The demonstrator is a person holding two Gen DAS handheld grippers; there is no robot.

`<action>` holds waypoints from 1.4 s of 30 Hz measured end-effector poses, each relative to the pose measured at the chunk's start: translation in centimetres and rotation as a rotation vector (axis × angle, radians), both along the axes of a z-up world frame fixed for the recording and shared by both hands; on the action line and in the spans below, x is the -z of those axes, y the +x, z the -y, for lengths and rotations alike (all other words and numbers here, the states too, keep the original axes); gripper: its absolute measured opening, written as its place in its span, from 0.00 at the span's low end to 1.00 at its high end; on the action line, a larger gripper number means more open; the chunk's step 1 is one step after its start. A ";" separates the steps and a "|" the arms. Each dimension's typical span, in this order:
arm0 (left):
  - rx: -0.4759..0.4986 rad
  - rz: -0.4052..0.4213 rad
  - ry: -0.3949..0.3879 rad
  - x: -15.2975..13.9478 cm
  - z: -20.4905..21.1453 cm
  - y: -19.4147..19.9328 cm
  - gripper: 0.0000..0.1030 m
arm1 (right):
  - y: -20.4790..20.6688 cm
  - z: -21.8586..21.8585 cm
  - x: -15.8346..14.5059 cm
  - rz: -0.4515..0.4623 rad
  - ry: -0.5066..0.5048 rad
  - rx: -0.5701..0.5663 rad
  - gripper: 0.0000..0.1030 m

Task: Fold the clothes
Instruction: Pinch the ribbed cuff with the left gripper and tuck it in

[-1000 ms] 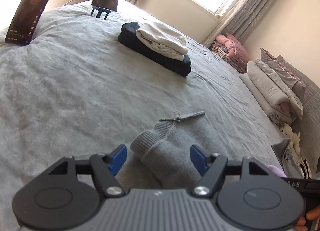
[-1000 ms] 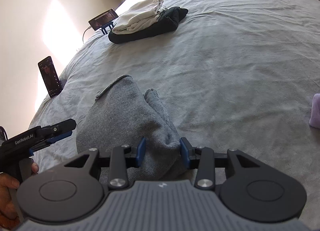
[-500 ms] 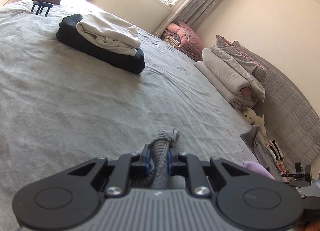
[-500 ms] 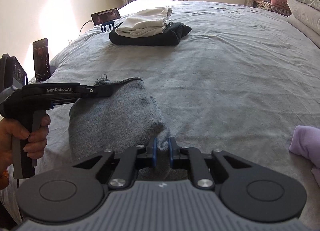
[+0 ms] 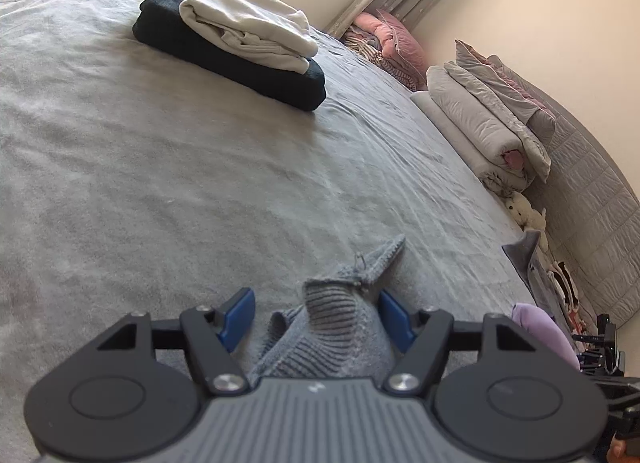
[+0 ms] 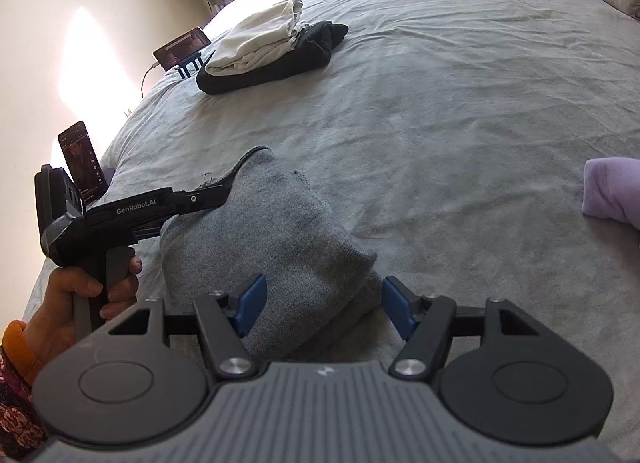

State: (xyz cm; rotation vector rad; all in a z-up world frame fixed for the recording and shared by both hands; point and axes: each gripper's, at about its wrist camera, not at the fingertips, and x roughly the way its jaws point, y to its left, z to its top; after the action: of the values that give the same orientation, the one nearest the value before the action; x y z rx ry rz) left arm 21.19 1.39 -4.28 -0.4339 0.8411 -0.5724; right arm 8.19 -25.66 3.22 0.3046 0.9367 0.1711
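**Grey knit between 2 opening grippers on the bed**

At the bottom centre of the left wrist view, the left gripper (image 5: 316,317) has its jaws opening, the 2 blue pads wide apart. A ribbed edge of the folded grey knitted sweater (image 5: 332,327) stands up between them; the right pad sits just beside the knit, the left pad is clear of it, and neither presses on it.

At the bottom centre of the right wrist view, the right gripper (image 6: 324,305) is also opening, with the near corner of the grey knitted sweater (image 6: 276,247) lying between its spread blue pads, not pinched. The sweater lies folded on the grey bedspread (image 6: 460,111), running from bottom centre toward the middle left. Across its far left edge reaches the black left gripper (image 6: 216,193), held by the person's left hand (image 6: 80,299) at the lower left, above an orange cuff.

A lilac folded cloth (image 6: 612,191) lies at the right edge, well apart from the sweater. A black phone (image 6: 82,163) stands upright at the middle left edge of the bed.

Further off, in the upper left of the left wrist view, a folded cream garment (image 5: 248,29) rests on top of a folded black garment (image 5: 240,67). Beyond them, a second phone on a blue stand (image 6: 184,49) sits by the bed's far edge. Rolled grey and white bedding (image 5: 492,119) lies against the wall at the right.
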 end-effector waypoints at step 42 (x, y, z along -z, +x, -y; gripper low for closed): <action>-0.266 -0.088 -0.024 -0.8 -7.0 -5.6 0.61 | 4.8 0.7 4.1 0.076 0.311 0.072 0.55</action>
State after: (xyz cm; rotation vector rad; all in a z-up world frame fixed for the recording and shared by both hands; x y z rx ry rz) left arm 15.59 8.42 -3.44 -0.5858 0.8445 -0.3192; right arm 13.01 -26.31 -0.89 0.6141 0.8213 0.2617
